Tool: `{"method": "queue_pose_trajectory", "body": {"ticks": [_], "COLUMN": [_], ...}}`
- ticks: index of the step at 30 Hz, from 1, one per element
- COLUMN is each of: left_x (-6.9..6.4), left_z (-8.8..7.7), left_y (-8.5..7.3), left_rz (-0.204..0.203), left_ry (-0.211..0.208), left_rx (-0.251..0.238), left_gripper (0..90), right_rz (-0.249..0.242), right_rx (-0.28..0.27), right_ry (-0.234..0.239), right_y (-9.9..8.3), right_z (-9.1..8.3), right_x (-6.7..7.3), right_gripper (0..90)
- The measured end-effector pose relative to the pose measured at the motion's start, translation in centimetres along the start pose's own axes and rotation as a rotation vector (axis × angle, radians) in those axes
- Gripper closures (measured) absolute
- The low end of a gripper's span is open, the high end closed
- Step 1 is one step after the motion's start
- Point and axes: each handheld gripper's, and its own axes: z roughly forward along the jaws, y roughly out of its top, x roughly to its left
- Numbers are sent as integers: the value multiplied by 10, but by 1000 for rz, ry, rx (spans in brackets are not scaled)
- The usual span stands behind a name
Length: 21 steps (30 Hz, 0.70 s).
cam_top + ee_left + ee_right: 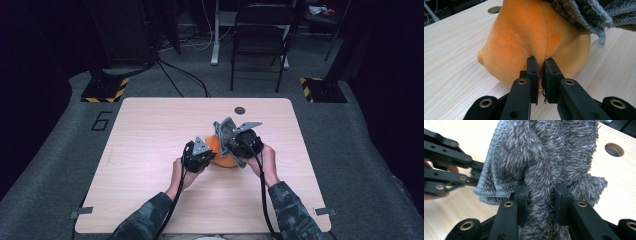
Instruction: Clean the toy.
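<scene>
Left tongs pinch orange plush — right tongs grip cloth.

Setting: a laboratory or test room arranged for recording. A light wood tabletop stands alone on grey carpet marked with the number 6. Stand bases edged in yellow-black hazard tape flank its far corners. Loose cables run across the floor. A black folding chair stands behind, against dark surroundings.
</scene>
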Motion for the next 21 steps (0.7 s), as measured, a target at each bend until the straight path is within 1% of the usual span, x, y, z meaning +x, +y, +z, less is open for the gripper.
{"method": "queue_pose_trajectory", "body": {"ticks": [3,5,6,7,8,9,11,15,16,18,19,20,21], "left_x": [1,2,2,2,2,2,4,4,4,4,4,4,4], "left_z": [1,1,1,1,2,2,2,3,3,3,3,3,3], "left_y": [-1,-2,-1,-2,-2,-2,-3,-3,-3,-3,-3,-3,-3], "left_rz": [1,-6,-4,-4,-6,-4,-8,-5,-2,-2,-3,-3,-2], "left_ry": [4,7,3,2,3,3,-4,1,1,-1,-1,-2,-3], "left_rx": [0,-6,2,2,-3,-2,3,2,3,3,4,3,2], "left_gripper": [840,840,841,840,840,840,840,840,840,840,839,839,840], "right_rz": [17,30,43,40,50,60,65,90,98,115,118,118,110], "right_rx": [18,30,39,44,61,66,81,94,86,89,93,98,104], "right_ry": [8,13,13,13,21,25,31,38,48,61,61,50,45], "right_y": [-3,-5,-6,-8,-9,-10,-13,-18,-21,-23,-23,-24,-25], "right_z": [1,3,3,4,4,5,6,8,10,11,11,11,12], "right_x": [-6,-11,-13,-16,-18,-20,-25,-32,-35,-38,-39,-40,-41], "right_gripper": [686,682,682,682,681,681,680,675,673,674,676,680,681]}}
